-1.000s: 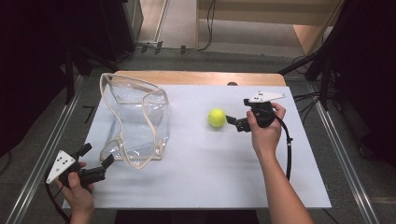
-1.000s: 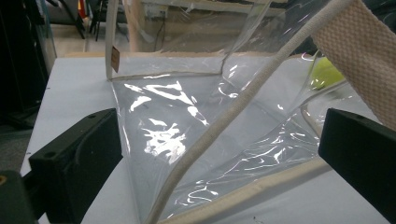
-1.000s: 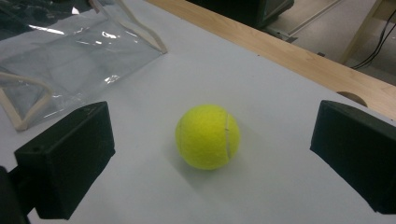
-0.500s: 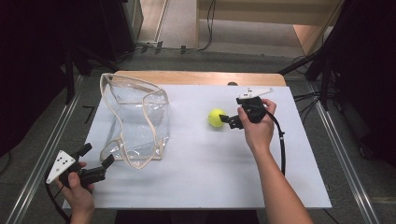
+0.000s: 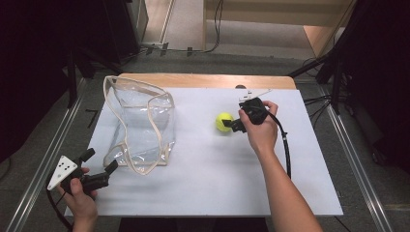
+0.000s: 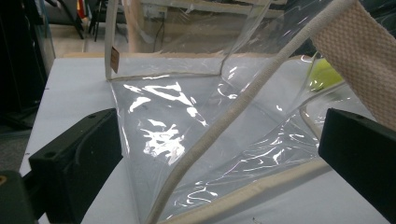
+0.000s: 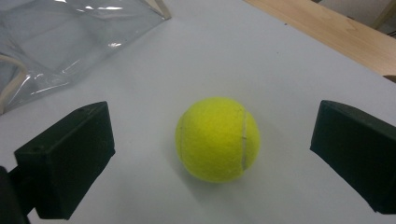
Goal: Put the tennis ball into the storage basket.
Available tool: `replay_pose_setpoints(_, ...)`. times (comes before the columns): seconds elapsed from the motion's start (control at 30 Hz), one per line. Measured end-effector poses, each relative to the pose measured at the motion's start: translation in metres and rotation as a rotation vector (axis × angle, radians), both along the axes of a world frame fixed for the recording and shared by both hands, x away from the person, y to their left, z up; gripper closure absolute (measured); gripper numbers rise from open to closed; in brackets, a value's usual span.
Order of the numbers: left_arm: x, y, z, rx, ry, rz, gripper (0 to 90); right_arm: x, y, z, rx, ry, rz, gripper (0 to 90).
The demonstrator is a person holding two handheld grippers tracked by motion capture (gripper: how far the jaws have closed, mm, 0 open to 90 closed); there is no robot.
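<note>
The high view looks forward and down from the near side over the whole table (image 5: 203,193). The left gripper view sits low at the near left corner, close to the bag (image 6: 196,130), facing far-right. The right gripper view faces left, close on the ball (image 7: 217,138); all three views share bag and ball.

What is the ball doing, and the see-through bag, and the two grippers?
Tennis ball: resting on the white table, free, between the open jaws.
Clear bag: mouth gaping, lying on the table, nothing inside.
Right gripper: open around the ball, not touching.
Left gripper: open at the bag's edge.
</note>
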State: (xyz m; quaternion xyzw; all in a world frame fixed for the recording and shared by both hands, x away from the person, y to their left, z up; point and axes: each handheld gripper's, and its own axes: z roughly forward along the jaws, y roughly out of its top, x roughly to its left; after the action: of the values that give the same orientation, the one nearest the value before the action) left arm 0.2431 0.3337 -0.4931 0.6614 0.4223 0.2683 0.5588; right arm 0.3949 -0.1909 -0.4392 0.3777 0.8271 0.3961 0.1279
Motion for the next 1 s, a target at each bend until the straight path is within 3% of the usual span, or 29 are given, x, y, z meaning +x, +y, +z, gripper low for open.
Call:
replay_pose_setpoints(0.3,0.001,0.001,0.0,-0.002,0.0,0.003,0.0,0.013,0.004,-0.012,-0.04,0.078,0.001,0.0)
replay_pose_setpoints(0.8,0.001,0.001,0.0,-0.008,-0.002,0.001,0.0,0.027,0.016,-0.018,-0.087,0.157,0.029,0.0)
replay_pose_setpoints(0.87,0.001,0.001,0.0,-0.008,-0.002,0.0,0.0,0.029,0.018,-0.019,-0.092,0.163,0.024,4.6)
replay_pose_setpoints(1.0,0.001,0.001,0.0,-0.005,-0.001,0.001,0.0,0.033,0.021,-0.025,-0.095,0.183,0.033,5.0)
